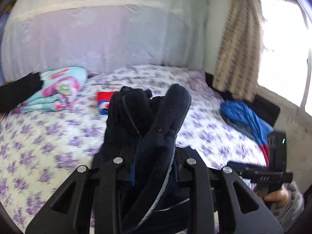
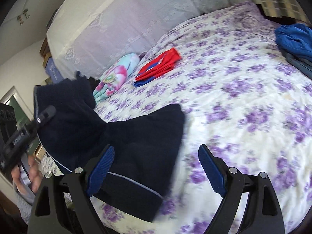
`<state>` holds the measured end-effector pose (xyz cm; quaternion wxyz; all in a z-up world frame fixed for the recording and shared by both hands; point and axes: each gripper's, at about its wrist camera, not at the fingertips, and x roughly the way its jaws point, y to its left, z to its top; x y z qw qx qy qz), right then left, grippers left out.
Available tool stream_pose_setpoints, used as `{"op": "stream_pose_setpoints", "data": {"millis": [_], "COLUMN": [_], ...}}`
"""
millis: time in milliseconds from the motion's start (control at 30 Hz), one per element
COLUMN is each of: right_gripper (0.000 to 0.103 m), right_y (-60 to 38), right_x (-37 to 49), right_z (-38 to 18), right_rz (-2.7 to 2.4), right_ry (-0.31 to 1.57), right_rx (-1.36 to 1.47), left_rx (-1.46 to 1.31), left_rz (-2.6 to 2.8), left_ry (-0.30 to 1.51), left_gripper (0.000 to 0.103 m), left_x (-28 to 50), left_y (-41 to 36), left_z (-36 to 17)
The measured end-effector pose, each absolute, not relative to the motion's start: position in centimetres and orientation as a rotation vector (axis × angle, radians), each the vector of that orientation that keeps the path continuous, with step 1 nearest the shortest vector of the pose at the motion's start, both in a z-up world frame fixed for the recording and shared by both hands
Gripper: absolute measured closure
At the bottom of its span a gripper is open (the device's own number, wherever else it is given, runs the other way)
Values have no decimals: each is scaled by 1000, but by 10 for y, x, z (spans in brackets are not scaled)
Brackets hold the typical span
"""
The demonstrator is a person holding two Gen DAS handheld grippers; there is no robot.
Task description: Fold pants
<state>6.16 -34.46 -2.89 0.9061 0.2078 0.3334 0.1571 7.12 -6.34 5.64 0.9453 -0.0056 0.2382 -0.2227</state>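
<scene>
left tongs [image 1: 154,156] clamp navy pants [image 2: 136,140]; right tongs [image 2: 156,167] apart; no writing legible.

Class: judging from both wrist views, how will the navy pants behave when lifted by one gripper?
The navy pants look floppy: they drape and bunch from the left gripper. Probably thick, fleecy cloth, so unlikely to slip.

Purple-flowered bedspread [image 2: 234,101], red-blue shorts [image 2: 159,66], blue garment [image 2: 294,39], pastel floral blanket [image 1: 58,89], checked curtain [image 1: 237,44]
</scene>
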Motion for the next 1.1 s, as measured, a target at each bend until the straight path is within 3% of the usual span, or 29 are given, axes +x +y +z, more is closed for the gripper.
{"op": "stream_pose_setpoints", "data": {"millis": [233,567,667,700,733,900,1100], "right_gripper": [15,15,15,15,15,15,15], "right_y": [-384,-390,-390,-387,-382,-349,-300], "right_x": [48,54,58,61,64,91,128], "right_z": [-40,-33,-13,-5,2,30,19], "right_rz": [252,280,357,402,448,721,864], "right_ry": [683,646,624,620,617,620,735], "right_rx": [484,557,601,615,626,760,908], "left_rx": [266,391,460,439,408,256,-22], "left_rz": [-490,-512,-547,-605,-653,-655,-524], "left_ry": [553,490,449,453,458,385,521], "left_gripper": [78,78,52,26,9,9,8], "left_x": [50,29,13,7,1,-11,55], "left_y": [-174,-204,-206,-201,-194,-141,-73], "left_z": [-37,-45,-52,-48,-43,1,17]}}
